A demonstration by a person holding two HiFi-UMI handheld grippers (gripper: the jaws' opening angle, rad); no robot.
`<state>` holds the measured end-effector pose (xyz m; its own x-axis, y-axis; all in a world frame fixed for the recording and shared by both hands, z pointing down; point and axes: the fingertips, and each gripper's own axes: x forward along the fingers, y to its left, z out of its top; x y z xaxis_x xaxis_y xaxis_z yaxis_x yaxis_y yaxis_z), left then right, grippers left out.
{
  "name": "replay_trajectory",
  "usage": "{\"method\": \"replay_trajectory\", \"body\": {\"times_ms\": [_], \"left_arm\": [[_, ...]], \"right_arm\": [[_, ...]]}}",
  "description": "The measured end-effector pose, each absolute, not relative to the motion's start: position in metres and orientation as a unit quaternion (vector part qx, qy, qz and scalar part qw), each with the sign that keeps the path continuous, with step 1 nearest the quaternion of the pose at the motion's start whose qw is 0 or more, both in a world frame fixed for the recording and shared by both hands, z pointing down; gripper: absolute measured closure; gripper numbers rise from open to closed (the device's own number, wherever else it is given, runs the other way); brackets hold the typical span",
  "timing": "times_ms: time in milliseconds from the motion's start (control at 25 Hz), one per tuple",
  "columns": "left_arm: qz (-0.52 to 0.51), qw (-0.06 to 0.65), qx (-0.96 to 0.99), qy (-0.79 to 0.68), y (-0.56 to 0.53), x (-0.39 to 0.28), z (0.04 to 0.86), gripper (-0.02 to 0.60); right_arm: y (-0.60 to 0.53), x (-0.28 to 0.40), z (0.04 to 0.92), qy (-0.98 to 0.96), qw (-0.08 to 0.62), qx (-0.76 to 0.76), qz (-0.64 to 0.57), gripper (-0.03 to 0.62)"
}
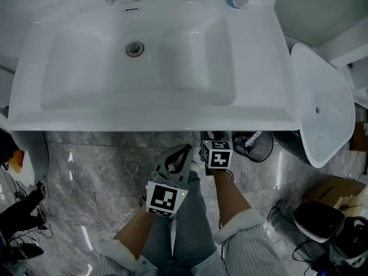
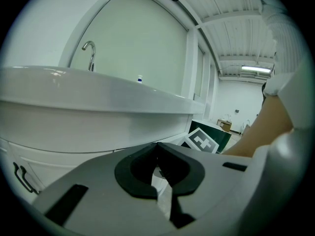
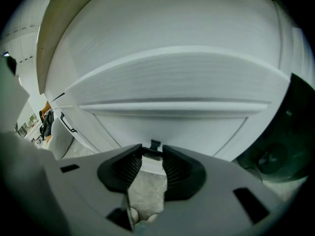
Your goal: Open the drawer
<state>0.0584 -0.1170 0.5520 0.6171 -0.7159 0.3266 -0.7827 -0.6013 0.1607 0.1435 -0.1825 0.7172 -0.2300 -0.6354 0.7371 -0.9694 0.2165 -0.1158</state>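
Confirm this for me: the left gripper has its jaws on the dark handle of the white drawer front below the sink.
No: it is the right gripper that has its jaws on the dark handle of the white drawer front below the sink, as the right gripper view shows.

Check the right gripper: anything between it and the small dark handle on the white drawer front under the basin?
Nothing visible stands in the way. The small dark handle on the white drawer front already sits between the jaw tips of the right gripper, which appear closed on it.
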Motion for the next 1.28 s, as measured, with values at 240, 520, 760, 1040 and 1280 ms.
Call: {"method": "replay_trajectory", "body": {"times_ms": [240,520,760,1040,1280], "left_arm": [[0.11,0.143,0.888,-0.422,-0.116,0.059,0.548,0.566],[0.106,0.146,0.888,-0.423,-0.111,0.058,0.547,0.566],[0.104,0.146,0.889,-0.422,-0.114,0.064,0.545,0.566],[0.108,0.15,0.888,-0.421,-0.112,0.063,0.55,0.566],[0.112,0.152,0.885,-0.426,-0.112,0.055,0.554,0.566]], "right_arm": [[-0.179,0.145,0.715,-0.724,0.279,0.555,0.298,0.461],[-0.174,0.143,0.711,-0.729,0.278,0.553,0.293,0.465],[-0.176,0.145,0.711,-0.735,0.285,0.543,0.291,0.465],[-0.181,0.146,0.721,-0.72,0.289,0.543,0.322,0.445],[-0.187,0.145,0.731,-0.698,0.288,0.557,0.346,0.447]]}}
